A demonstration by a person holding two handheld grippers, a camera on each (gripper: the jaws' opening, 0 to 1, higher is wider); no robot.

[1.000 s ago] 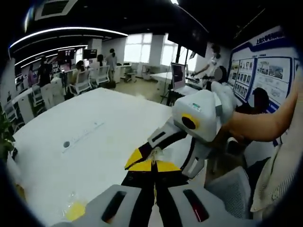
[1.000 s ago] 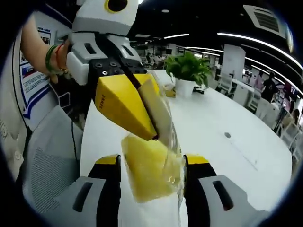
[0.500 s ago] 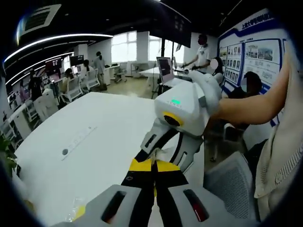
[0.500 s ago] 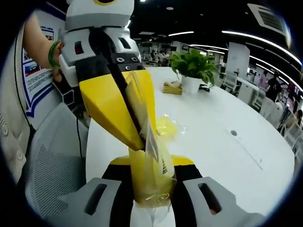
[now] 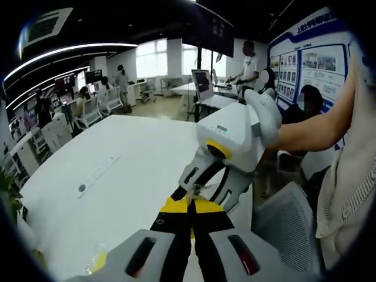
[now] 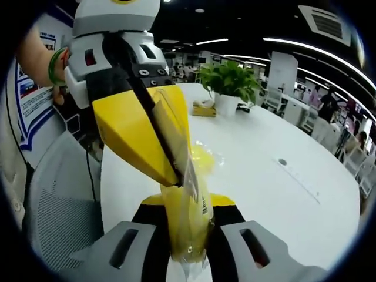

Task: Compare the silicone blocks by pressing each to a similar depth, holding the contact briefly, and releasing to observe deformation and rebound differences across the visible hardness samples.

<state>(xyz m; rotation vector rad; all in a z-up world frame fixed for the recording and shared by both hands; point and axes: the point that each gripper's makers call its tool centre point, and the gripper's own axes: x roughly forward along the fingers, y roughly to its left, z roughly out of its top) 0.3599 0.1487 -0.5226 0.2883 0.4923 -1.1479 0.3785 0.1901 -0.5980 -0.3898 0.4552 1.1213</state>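
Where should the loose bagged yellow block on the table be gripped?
Likely across the loose bagged block's side edges, coming down from above: it lies flat on the table, apart from the held block, so only its sides offer the jaws opposing faces. Its shape is blurred through the bag.

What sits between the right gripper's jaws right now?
A yellow silicone block in a clear plastic bag, squeezed between the right gripper jaws. In the right gripper view, the left gripper pinches the bag's upper part.
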